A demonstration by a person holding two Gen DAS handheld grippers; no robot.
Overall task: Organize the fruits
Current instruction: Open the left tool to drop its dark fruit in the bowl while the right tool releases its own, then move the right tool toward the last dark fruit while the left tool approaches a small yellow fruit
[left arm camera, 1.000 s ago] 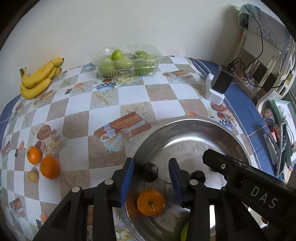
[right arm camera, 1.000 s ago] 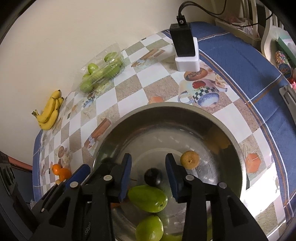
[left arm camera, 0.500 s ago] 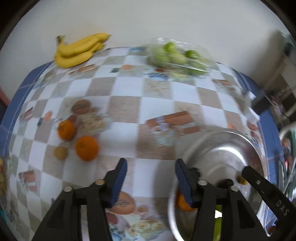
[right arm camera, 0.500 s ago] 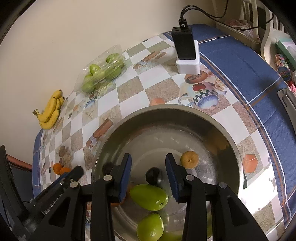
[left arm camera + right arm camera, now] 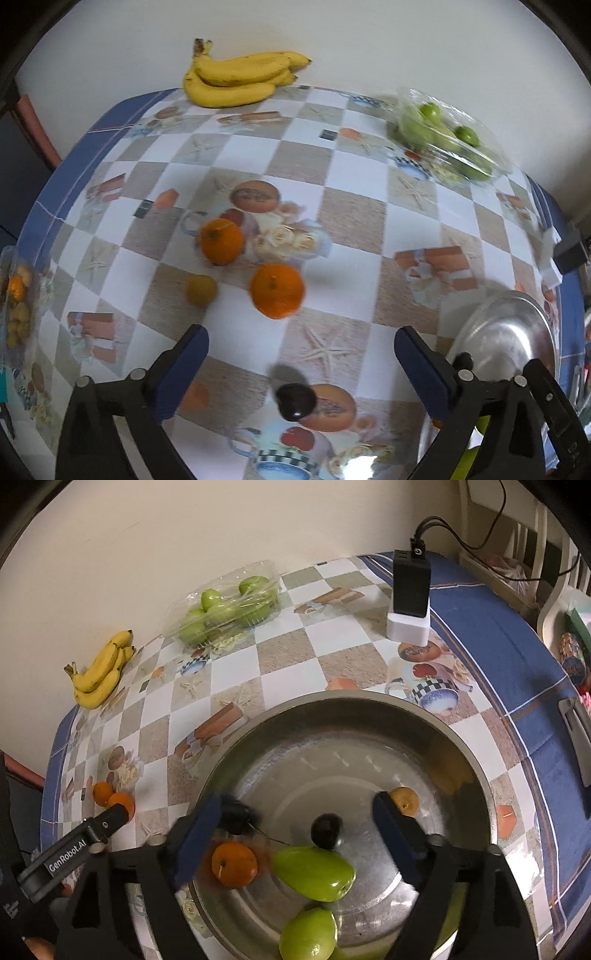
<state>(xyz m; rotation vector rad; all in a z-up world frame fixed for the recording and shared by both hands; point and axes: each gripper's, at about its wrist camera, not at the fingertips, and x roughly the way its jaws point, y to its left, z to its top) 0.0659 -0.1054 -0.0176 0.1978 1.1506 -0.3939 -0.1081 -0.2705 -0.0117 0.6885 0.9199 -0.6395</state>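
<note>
My left gripper (image 5: pixel 301 354) is open and empty above the checkered table, just short of two oranges (image 5: pixel 277 290) (image 5: pixel 221 241) and a small yellow fruit (image 5: pixel 200 290). A dark plum (image 5: pixel 296 401) lies on the table between its fingers. My right gripper (image 5: pixel 295 821) is open and empty over the steel bowl (image 5: pixel 476 775). The bowl holds an orange (image 5: pixel 234 864), a dark plum (image 5: pixel 325 830), two green mangoes (image 5: pixel 314 873) (image 5: pixel 308 934) and a small yellow fruit (image 5: pixel 404 800). The bowl's rim (image 5: pixel 491 314) shows at the right of the left wrist view.
Bananas (image 5: pixel 240 79) lie at the back by the wall. A clear box of green fruit (image 5: pixel 448 138) stands at the back right. A black charger on a white base (image 5: pixel 410 598) stands behind the bowl. A bag of small fruit (image 5: pixel 18 299) lies at the left edge.
My left gripper swung left from over the bowl to the oranges on the table and opened wider. My right gripper stayed over the bowl and opened wider.
</note>
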